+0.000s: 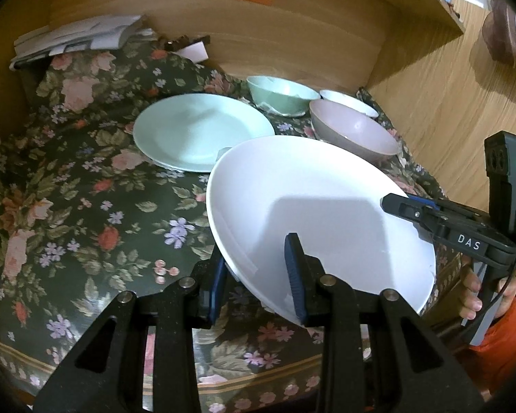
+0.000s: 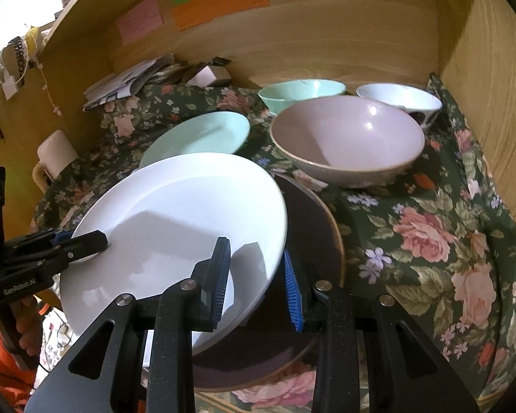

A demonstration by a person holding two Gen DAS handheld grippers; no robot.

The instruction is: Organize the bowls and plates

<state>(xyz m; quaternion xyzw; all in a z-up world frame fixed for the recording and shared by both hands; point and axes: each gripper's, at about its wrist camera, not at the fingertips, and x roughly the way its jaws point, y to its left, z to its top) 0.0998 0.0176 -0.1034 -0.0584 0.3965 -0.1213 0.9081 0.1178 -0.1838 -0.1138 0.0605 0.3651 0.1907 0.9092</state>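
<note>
A large white plate [image 1: 313, 206] [image 2: 175, 227] is held tilted above the floral cloth. My left gripper [image 1: 256, 275] straddles its near rim, one finger above and one below. My right gripper [image 2: 256, 278] straddles the opposite rim, and shows in the left wrist view [image 1: 409, 210] at the plate's right edge. A dark brown plate [image 2: 313, 241] lies under the white one. A mint plate [image 1: 199, 130] [image 2: 203, 134] lies further back. A pink bowl [image 1: 354, 130] [image 2: 347, 137], a mint bowl [image 1: 282, 94] [image 2: 302, 93] and a white bowl [image 1: 347, 101] [image 2: 399, 99] stand at the back.
The floral cloth [image 1: 79, 179] [image 2: 430, 227] covers a desk inside a wooden alcove with walls at the back and right [image 2: 492, 86]. Papers [image 1: 75, 38] are stacked at the back left. A white mug [image 2: 53, 158] stands at the left.
</note>
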